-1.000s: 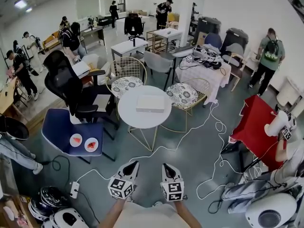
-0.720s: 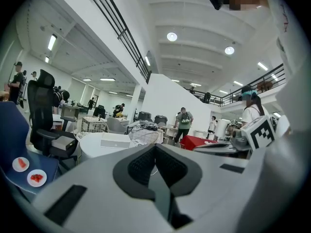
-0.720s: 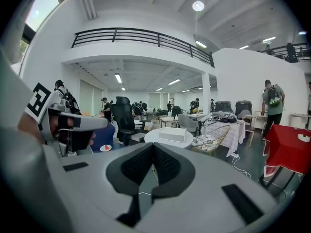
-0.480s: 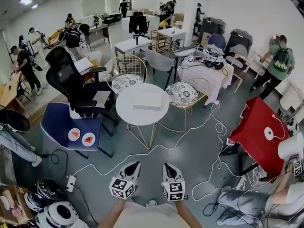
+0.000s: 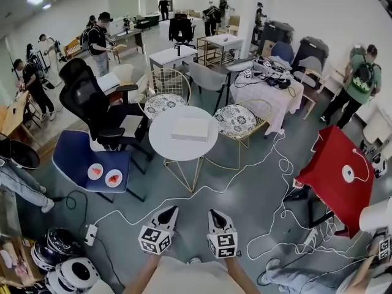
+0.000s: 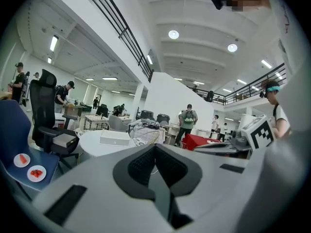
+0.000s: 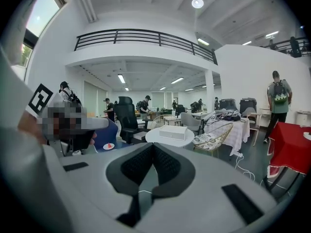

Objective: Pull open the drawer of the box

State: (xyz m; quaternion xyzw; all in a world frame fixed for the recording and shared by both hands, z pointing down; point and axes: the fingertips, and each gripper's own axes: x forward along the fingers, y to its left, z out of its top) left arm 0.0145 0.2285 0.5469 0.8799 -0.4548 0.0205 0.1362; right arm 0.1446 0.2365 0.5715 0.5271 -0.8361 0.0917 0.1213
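A flat white box (image 5: 190, 129) lies on a round white table (image 5: 165, 149) in the middle of the room, its drawer closed as far as I can see. It also shows far off as the box (image 6: 114, 139) in the left gripper view and the box (image 7: 173, 132) in the right gripper view. My left gripper (image 5: 170, 213) and right gripper (image 5: 216, 215) hang side by side low in the head view, well short of the table. Both point toward it and both are shut with nothing between the jaws.
Wire chairs (image 5: 237, 120) with patterned cushions ring the table. A black office chair (image 5: 92, 109) and a blue seat (image 5: 82, 164) with two plates stand left. White cables (image 5: 269, 164) trail over the floor. A red table (image 5: 340, 173) stands right. Several people move about.
The head view has shifted slightly and people in the background have walked on. Both grippers keep the same place and stay shut.
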